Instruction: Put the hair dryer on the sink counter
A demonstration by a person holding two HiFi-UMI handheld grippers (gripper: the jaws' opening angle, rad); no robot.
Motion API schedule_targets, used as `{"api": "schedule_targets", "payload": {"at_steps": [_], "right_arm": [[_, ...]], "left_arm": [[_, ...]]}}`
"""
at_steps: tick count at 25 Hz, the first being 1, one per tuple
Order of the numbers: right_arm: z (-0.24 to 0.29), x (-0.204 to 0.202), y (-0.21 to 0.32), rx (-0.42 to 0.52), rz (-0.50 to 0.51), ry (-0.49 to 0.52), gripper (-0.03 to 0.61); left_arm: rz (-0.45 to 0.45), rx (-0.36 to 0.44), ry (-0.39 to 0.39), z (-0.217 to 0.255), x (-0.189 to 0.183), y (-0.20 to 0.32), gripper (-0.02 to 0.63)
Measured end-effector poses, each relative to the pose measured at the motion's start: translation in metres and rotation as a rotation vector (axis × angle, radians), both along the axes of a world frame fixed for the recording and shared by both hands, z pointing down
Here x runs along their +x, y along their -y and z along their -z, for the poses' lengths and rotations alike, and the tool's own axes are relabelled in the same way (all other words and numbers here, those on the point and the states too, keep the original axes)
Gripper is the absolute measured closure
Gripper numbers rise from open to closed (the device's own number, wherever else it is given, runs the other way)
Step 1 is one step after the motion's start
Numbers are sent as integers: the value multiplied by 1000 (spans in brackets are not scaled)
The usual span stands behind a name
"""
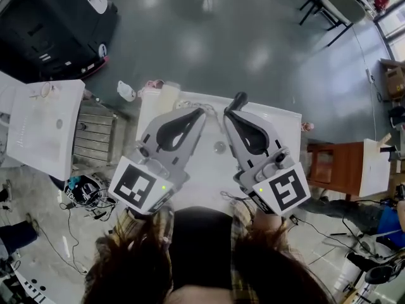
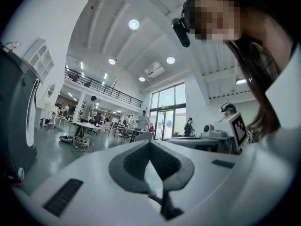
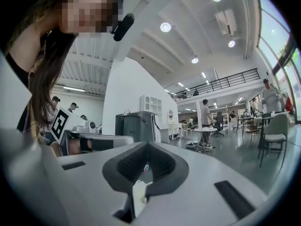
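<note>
In the head view both grippers are held level side by side over a white sink counter (image 1: pixel 285 126) with a round drain (image 1: pixel 219 147). My left gripper (image 1: pixel 201 111) has its jaws closed together with nothing between them; in the left gripper view its tips (image 2: pixel 150 143) meet against the open hall. My right gripper (image 1: pixel 238 100) is shut too, and its tips (image 3: pixel 147 144) hold nothing. A thin cord (image 1: pixel 185 104) lies at the counter's far edge. I cannot make out a hair dryer in any view.
A black machine (image 1: pixel 50 18) stands at the far left and a white table (image 1: pixel 44 125) beside the counter. A wooden stool (image 1: pixel 334 166) is to the right. Cables (image 1: pixel 82 198) lie on the floor. People, tables (image 2: pixel 87 125) and chairs (image 3: pixel 273 131) fill the hall.
</note>
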State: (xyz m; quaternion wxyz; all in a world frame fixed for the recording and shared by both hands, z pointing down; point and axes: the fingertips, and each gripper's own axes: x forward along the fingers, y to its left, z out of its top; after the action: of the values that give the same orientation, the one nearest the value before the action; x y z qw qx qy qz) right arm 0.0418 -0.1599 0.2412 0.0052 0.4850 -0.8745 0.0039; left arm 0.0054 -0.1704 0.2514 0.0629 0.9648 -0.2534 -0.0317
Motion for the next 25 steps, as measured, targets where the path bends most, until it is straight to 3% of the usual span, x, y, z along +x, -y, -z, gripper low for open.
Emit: {"api": "schedule_targets", "payload": {"at_steps": [25], "right_arm": [[-7, 0, 0, -21, 22, -85, 563]], "left_arm": [[7, 1, 13, 0, 2, 2, 597]]}}
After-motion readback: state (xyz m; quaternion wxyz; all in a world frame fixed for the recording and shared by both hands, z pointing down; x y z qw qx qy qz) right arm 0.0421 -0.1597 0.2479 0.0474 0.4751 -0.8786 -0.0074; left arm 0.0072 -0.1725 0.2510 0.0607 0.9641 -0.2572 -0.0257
